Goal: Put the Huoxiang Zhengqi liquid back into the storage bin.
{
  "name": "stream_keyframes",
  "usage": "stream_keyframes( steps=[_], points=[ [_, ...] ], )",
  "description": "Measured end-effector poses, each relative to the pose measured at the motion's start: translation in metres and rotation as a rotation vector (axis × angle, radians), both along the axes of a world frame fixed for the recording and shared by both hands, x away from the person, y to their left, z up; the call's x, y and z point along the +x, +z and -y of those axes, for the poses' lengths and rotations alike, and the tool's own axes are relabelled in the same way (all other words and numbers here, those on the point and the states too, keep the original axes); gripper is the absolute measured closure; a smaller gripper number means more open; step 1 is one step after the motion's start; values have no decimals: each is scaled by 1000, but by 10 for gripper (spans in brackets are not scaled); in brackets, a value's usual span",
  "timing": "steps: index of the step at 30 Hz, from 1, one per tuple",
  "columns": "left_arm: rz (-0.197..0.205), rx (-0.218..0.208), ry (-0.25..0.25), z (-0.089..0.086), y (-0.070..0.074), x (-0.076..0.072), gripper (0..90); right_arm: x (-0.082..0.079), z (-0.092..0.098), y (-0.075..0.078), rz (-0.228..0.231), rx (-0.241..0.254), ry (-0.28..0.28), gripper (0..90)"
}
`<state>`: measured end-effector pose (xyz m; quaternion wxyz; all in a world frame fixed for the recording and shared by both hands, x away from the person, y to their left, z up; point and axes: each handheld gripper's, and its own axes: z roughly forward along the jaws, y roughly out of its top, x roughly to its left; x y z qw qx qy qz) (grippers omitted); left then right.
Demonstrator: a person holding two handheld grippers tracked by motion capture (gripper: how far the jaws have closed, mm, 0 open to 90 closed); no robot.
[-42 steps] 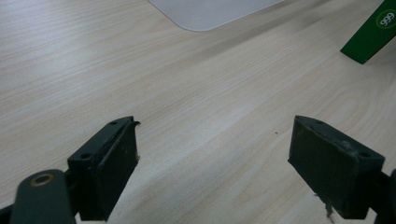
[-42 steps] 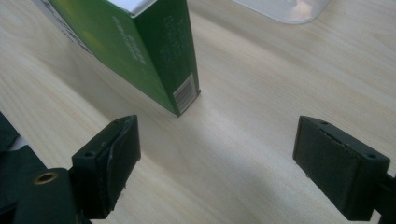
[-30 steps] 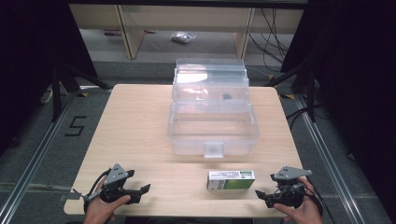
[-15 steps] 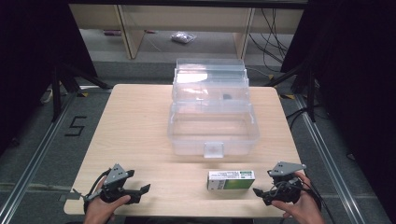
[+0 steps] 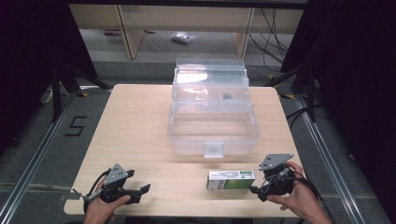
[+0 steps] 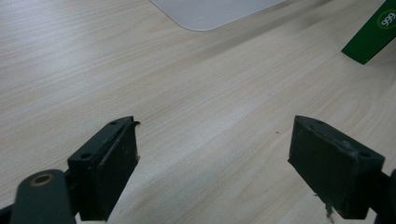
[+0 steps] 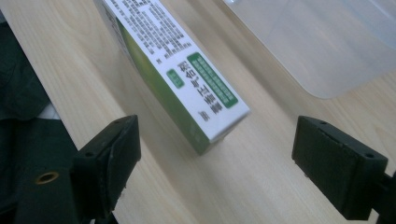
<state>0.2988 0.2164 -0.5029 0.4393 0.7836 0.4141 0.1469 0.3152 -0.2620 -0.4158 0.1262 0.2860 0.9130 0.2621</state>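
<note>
We have the right gripper (image 7: 215,154) jaws apart, lined up on the green box (image 7: 175,70), lower centre; nothing gripped yet. Left gripper (image 6: 212,154) gapes idle. Stowing in the clear case (image 5: 212,126), probably, remains.

Beyond the work at the table's front edge

A clear plastic storage box (image 5: 212,126) stands open mid-table (image 5: 135,126), something small and dark, perhaps a clip, in its upper tray. Behind, a shelf unit (image 5: 130,28); a floor marking "5" (image 5: 74,126).

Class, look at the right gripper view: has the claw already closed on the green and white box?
No: the right claw stands wide open, with the green and white box lying untouched on the table ahead.
</note>
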Motion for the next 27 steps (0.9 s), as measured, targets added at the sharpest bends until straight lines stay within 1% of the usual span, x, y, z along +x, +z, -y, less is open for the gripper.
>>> stream_keyframes(
  steps=[1, 2, 3, 4, 5, 6, 7, 8, 9, 10, 11, 12, 13, 14, 15, 16, 17, 18, 19, 20, 21, 23, 24, 25, 26, 27],
  points=[
    [0, 0, 0, 0, 0, 0, 148, 0, -3, 1, -4, -7, -13, 166],
    [2, -2, 3, 0, 0, 0, 148, 1, -6, 2, -9, -15, -8, 167],
    [1, -1, 3, 0, 0, 0, 149, 1, -8, 3, -9, -21, 14, 168],
    [0, -4, 3, 0, 0, 0, 149, 2, -10, 3, -4, -27, 22, 169],
    [0, -4, 3, 0, 0, 0, 149, 3, -13, 3, -10, -40, 26, 171],
    [1, -4, 1, 0, 0, 0, 149, 4, -16, 4, -19, -39, 38, 173],
    [1, -3, 1, 0, 0, 0, 148, 5, -19, 4, -13, -53, 58, 174],
    [1, -2, 1, 0, 0, 0, 148, 5, -19, 4, -13, -53, 58, 174],
    [-2, 14, -10, -1, 0, 0, 149, 7, -24, 5, -8, -77, 91, 179],
    [-2, 14, -10, -1, 0, 0, 149, 7, -24, 5, -8, -77, 91, 179],
    [-1, 12, -9, -1, 0, 0, 149, 9, -30, 6, -25, -92, 112, 184],
    [0, 15, -9, -1, 1, 0, 148, 11, -33, 7, -22, -107, 136, 188],
    [3, 4, -3, 0, 0, 0, 148, 11, -33, 7, -22, -107, 136, 188],
    [2, -2, 2, 0, 0, 0, 149, 11, -36, 7, -34, -111, 130, 188],
    [2, -4, 2, 0, 0, 0, 149, 13, -38, 8, -30, -127, 141, 188],
    [2, -4, 0, 0, 0, 0, 148, 15, -41, 9, -27, -132, 163, 189],
    [3, -4, 0, 0, 0, 0, 149, 15, -43, 9, -29, -137, 155, 192],
    [2, 13, -7, -1, 1, 0, 149, 18, -48, 10, -23, -149, 186, 194],
    [2, 13, -7, -1, 1, 0, 148, 18, -48, 10, -23, -149, 186, 194],
    [4, 2, -3, 0, 0, 0, 149, 20, -53, 11, -20, -159, 201, 198],
    [4, 2, -3, 0, 0, 0, 149, 21, -55, 11, -21, -165, 210, 200],
    [4, -2, -1, 0, 0, 0, 149, 22, -58, 12, -30, -166, 218, 202],
    [3, 11, -7, -1, 1, 0, 148, 24, -62, 11, -41, -173, 219, 202],
    [3, 0, -1, 0, 0, 0, 148, 26, -64, 10, -46, -176, 228, 204],
    [4, -4, 2, 0, 0, 0, 149, 29, -65, 9, -52, -178, 246, 211],
    [4, -5, 2, 0, 0, 0, 148, 31, -66, 8, -57, -181, 253, 218]
  ],
)
